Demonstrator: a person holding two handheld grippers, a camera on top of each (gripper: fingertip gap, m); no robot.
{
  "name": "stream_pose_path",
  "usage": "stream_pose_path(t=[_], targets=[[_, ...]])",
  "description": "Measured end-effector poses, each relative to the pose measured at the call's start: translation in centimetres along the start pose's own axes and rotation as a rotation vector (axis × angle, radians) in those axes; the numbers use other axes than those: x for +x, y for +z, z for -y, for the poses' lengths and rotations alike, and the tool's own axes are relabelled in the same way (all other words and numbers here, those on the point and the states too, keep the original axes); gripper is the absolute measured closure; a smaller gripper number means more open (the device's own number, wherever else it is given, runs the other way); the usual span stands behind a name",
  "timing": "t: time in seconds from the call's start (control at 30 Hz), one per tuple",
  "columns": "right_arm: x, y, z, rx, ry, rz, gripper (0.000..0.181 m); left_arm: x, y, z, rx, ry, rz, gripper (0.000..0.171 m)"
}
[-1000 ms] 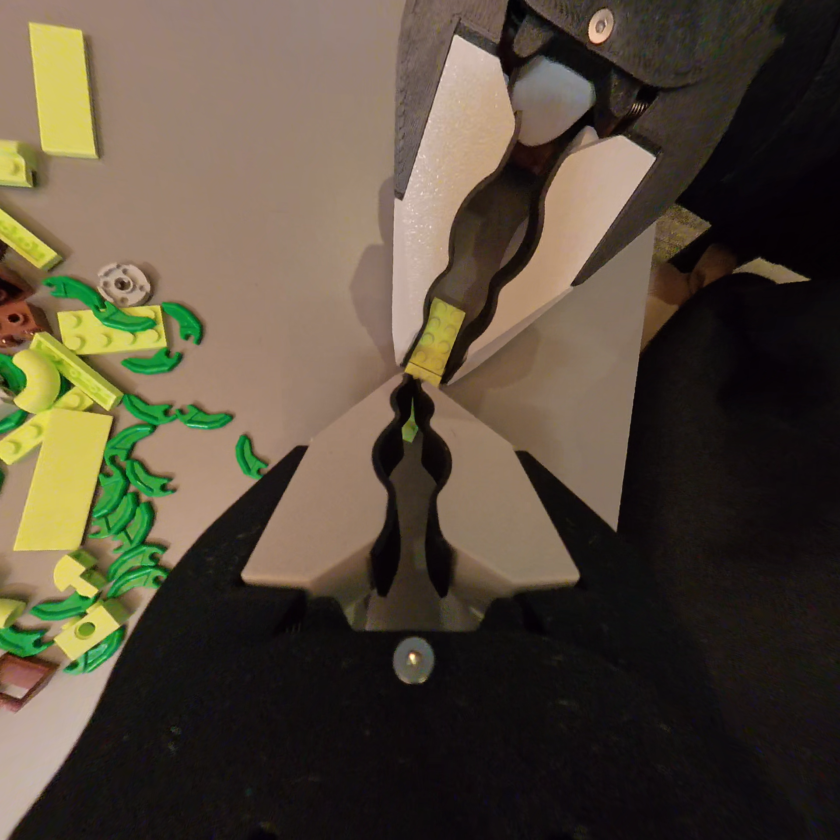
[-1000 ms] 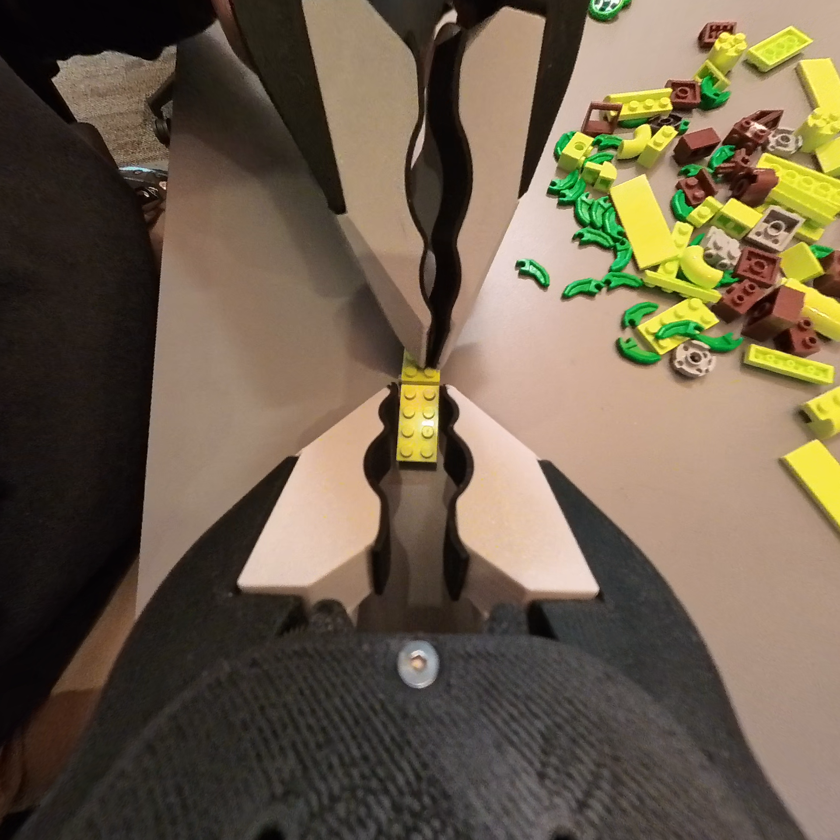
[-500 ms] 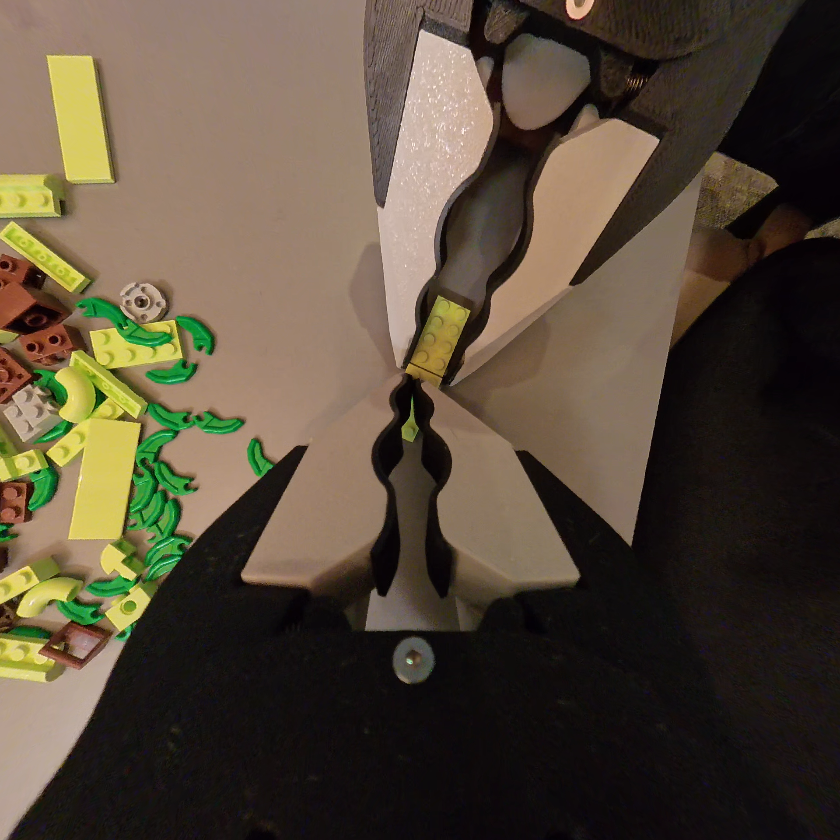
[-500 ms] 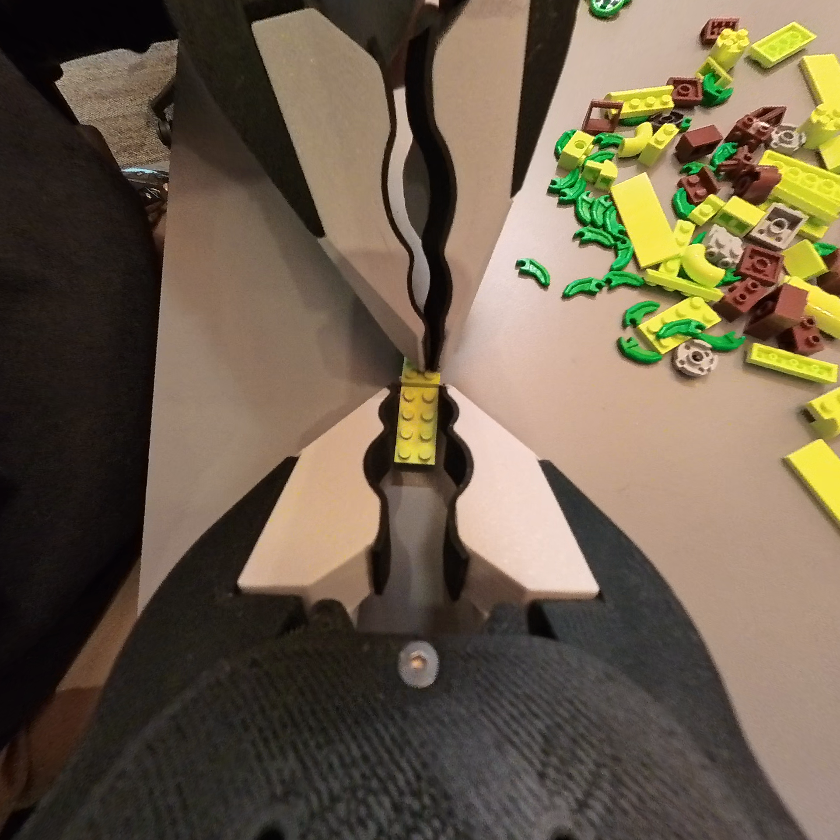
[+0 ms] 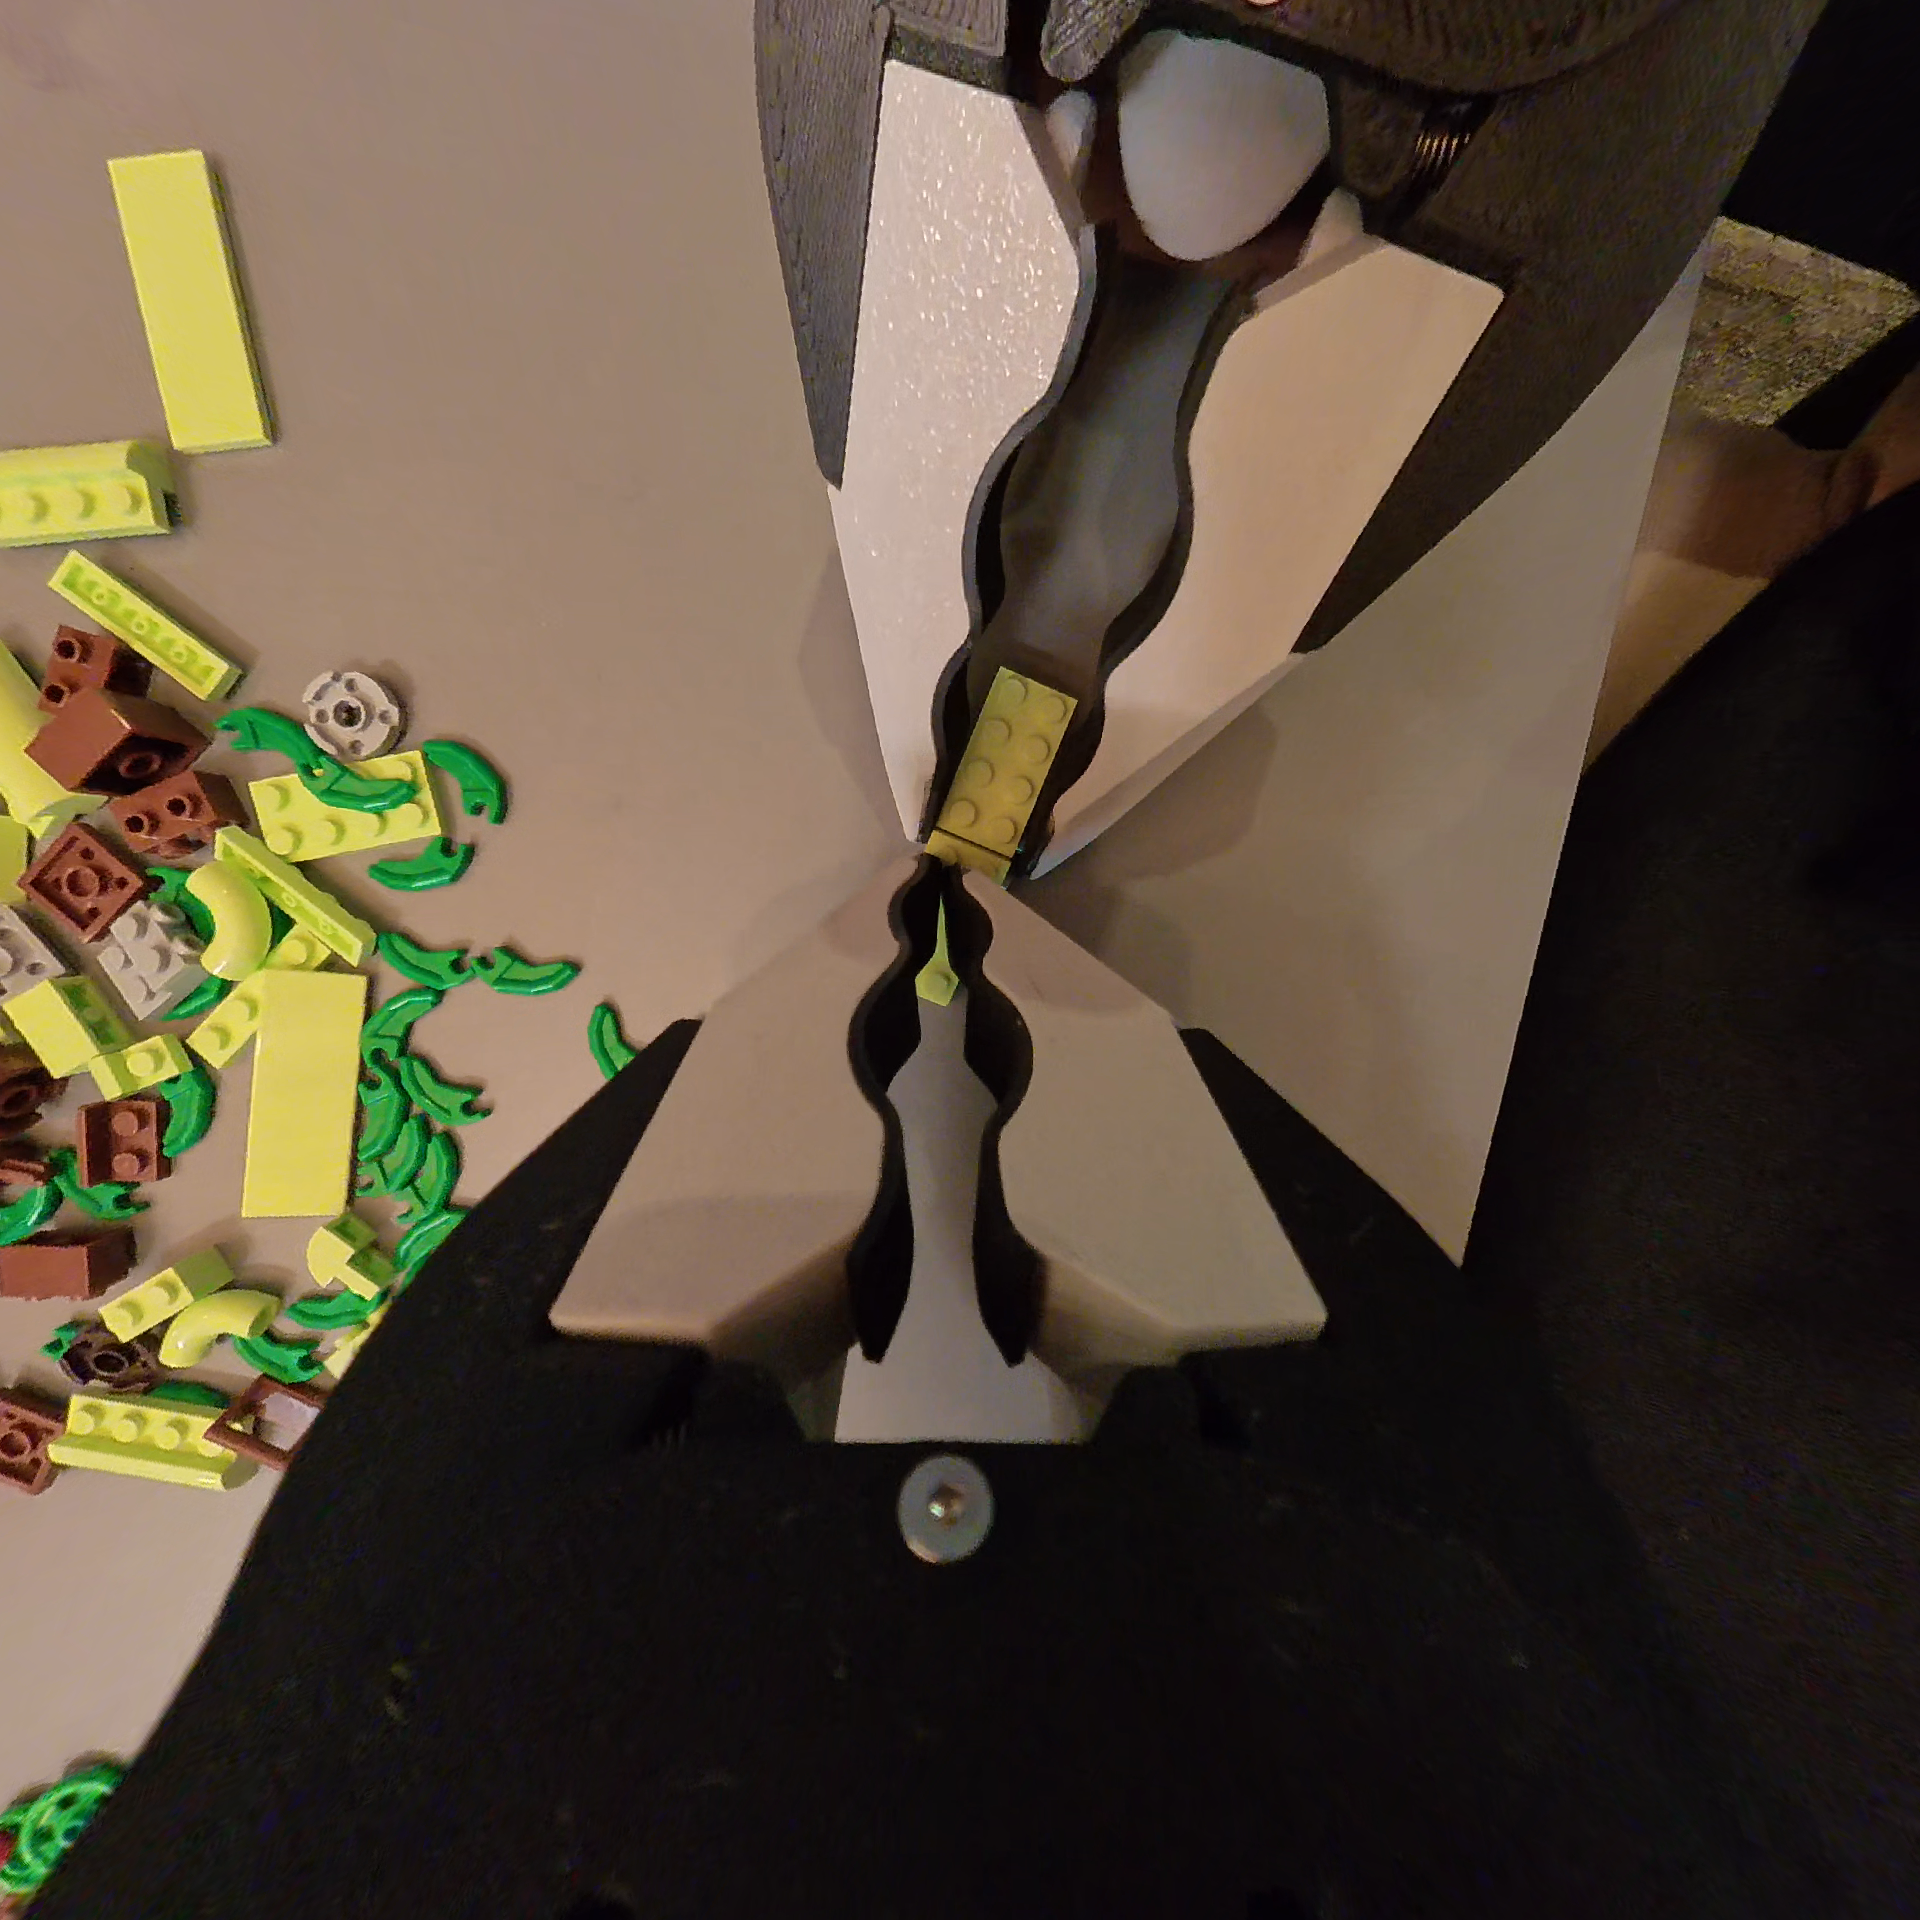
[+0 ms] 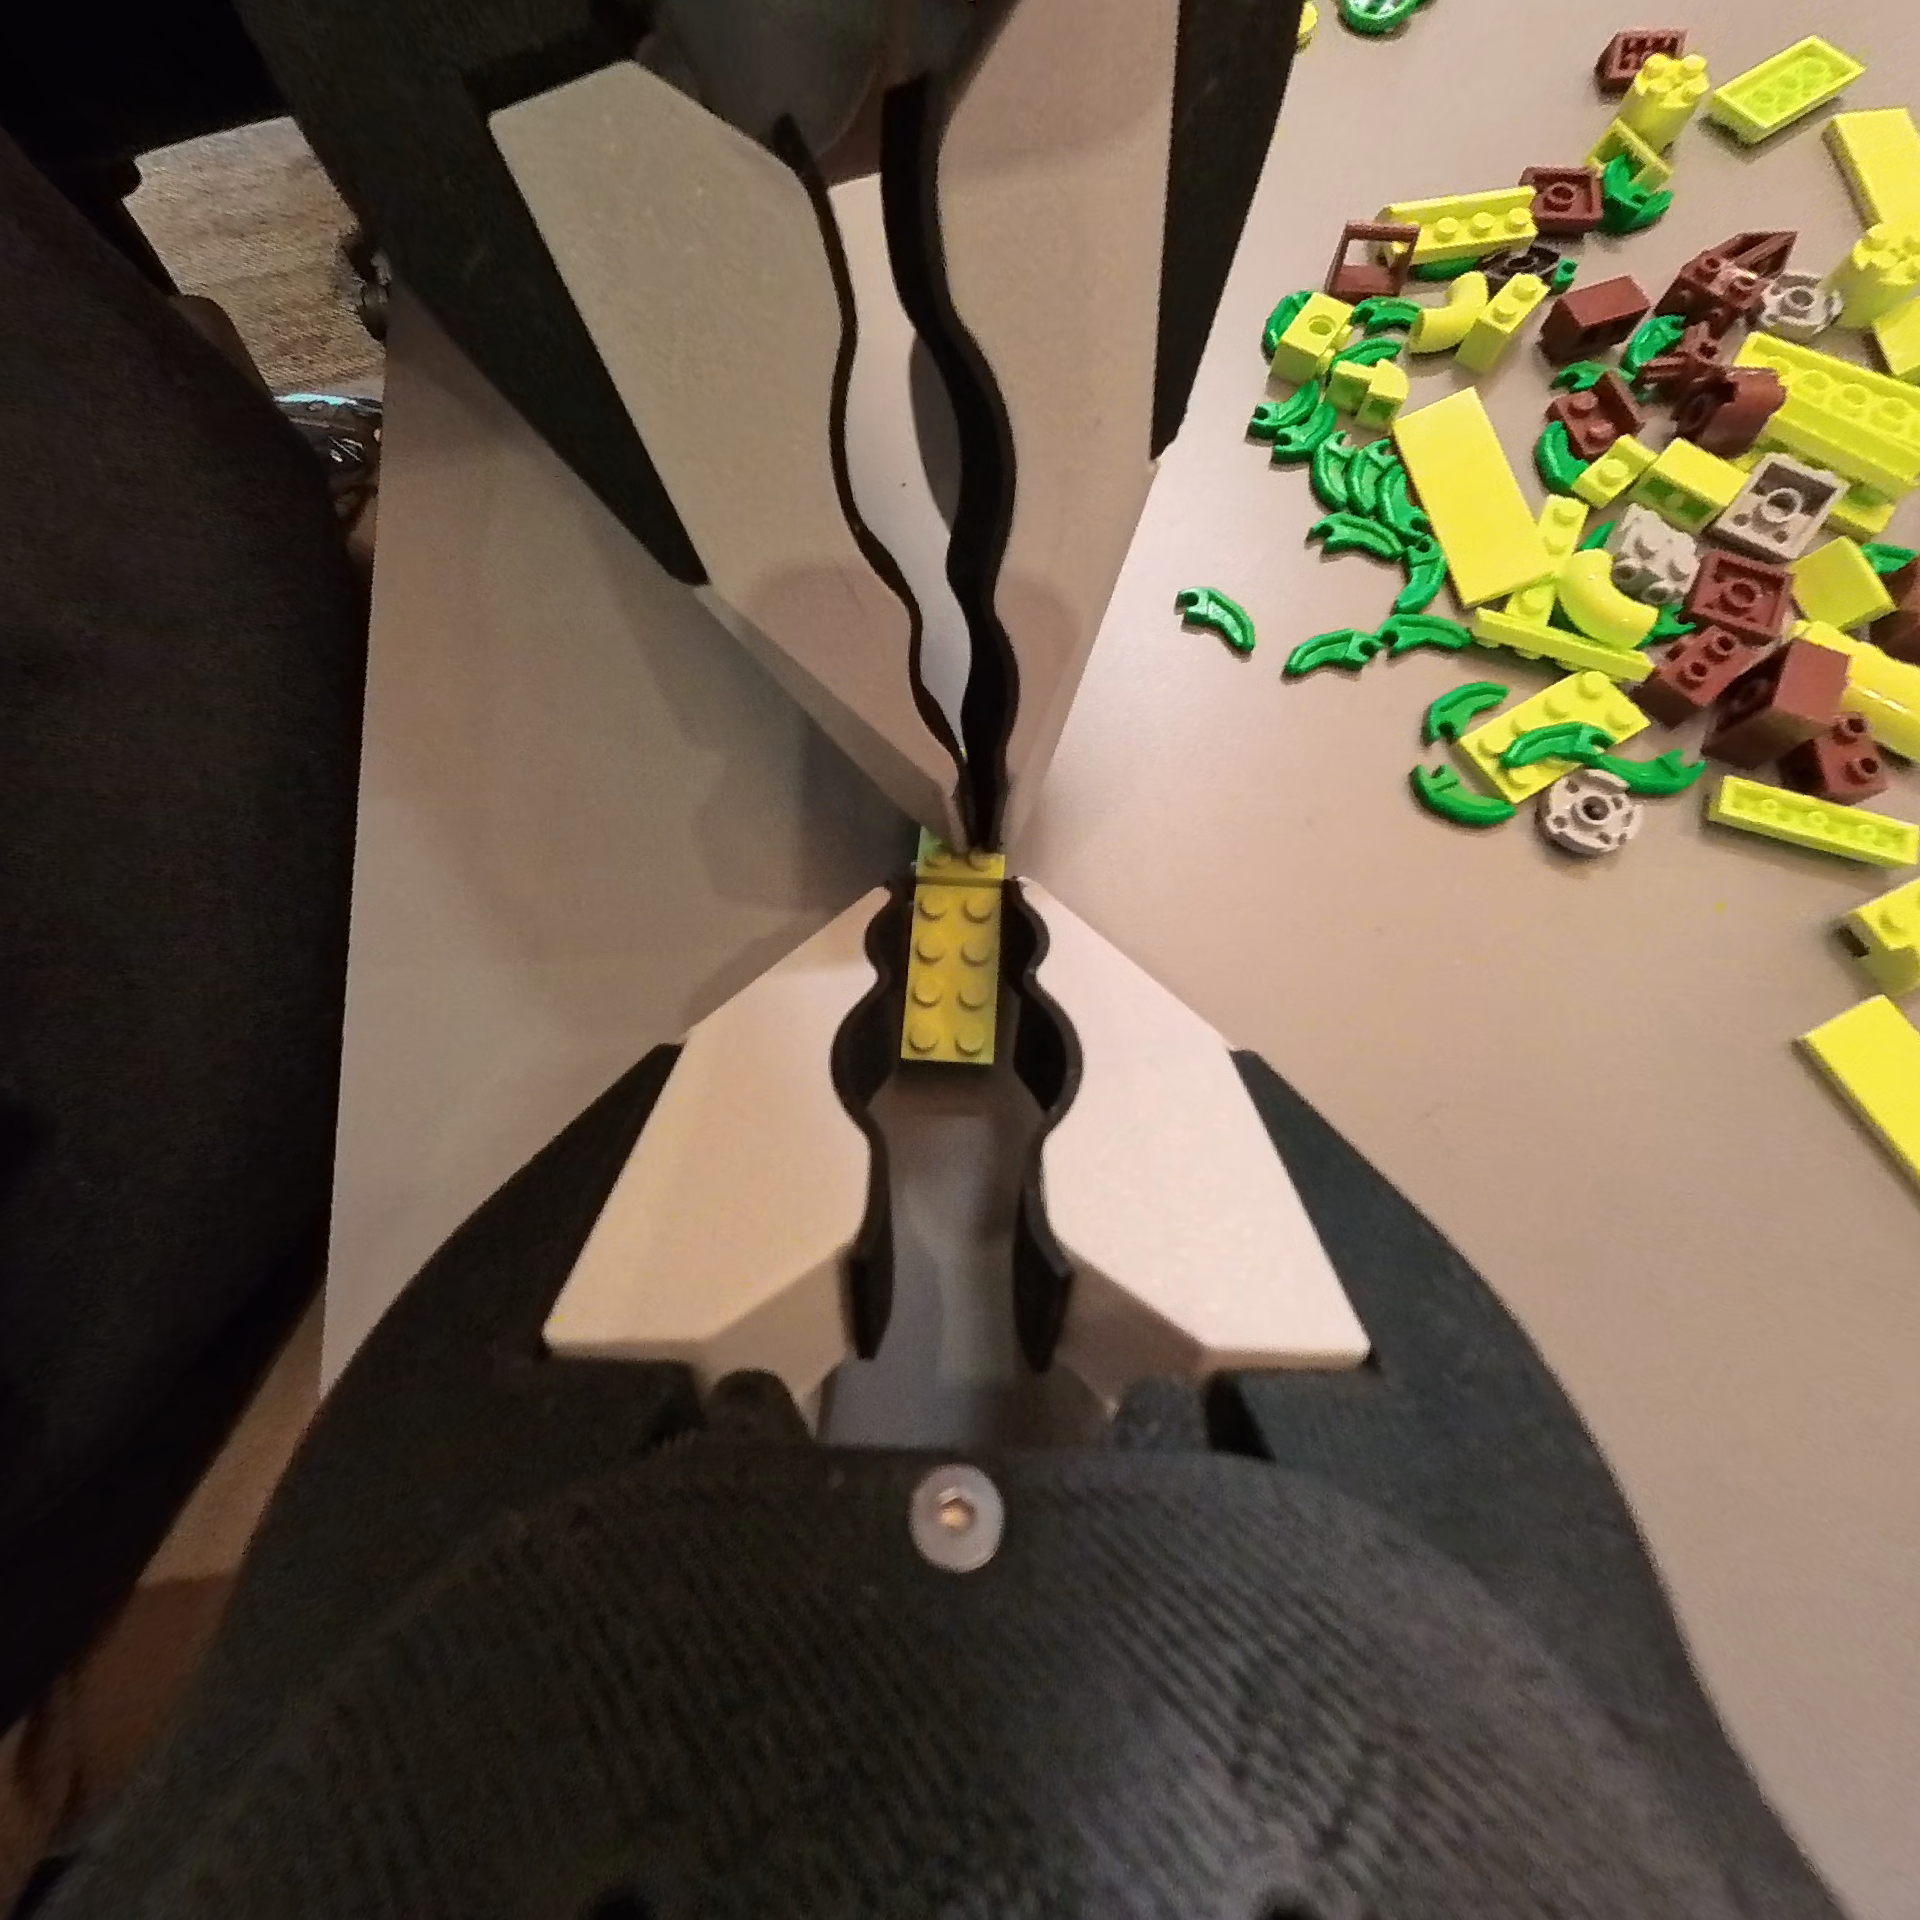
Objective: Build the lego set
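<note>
We are still holding the two hand-held grippers tip to tip over the counter (image 5: 582, 312). The right hand-held gripper (image 6: 954, 904) is clamping a lime plate (image 6: 951, 977), the left hand-held gripper (image 5: 940, 914) pinching a small lime piece (image 5: 938, 971). Only the views have shifted slightly, so the join seems unfinished.

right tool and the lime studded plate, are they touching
Touching. The right wrist view shows the right tool shut on the lime studded plate, a finger pressed against each long side.
</note>
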State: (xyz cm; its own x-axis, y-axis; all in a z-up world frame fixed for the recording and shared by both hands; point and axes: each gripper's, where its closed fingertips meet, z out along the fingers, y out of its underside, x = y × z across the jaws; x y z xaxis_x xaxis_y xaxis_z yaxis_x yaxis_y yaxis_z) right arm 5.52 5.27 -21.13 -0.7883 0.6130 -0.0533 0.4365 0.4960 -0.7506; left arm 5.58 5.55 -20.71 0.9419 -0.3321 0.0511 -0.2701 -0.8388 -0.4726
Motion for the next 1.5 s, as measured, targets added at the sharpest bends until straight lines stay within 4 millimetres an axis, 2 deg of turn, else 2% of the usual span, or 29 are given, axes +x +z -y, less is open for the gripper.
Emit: stream_pose_path(t=[0.17, 0.3, 0.9, 1.07, 1.5], targets=[[0.0, 0.0, 0.0, 0.001, 0.001, -0.011, 0.166, -0.1, 0.0, 0.1, 0.016, 0.054, 0.021, 0.171], [0.2, 0.1, 0.0, 0.001, -0.012, -0.040, 0.165, -0.3, -0.1, 0.0, 0.042, 0.012, -0.044, 0.171], [0.2, 0.1, 0.0, 0.001, -0.010, -0.040, 0.165, -0.6, -0.3, -0.2, 0.102, -0.006, -0.071, 0.170], [0.2, 0.1, 0.1, 0.001, -0.009, -0.040, 0.165, 0.0, -0.7, 0.4, 0.147, -0.037, -0.136, 0.165], [0.2, 0.1, 0.1, 0.001, -0.007, -0.039, 0.165, 0.7, -0.2, 0.4, 0.147, -0.016, -0.163, 0.168]])
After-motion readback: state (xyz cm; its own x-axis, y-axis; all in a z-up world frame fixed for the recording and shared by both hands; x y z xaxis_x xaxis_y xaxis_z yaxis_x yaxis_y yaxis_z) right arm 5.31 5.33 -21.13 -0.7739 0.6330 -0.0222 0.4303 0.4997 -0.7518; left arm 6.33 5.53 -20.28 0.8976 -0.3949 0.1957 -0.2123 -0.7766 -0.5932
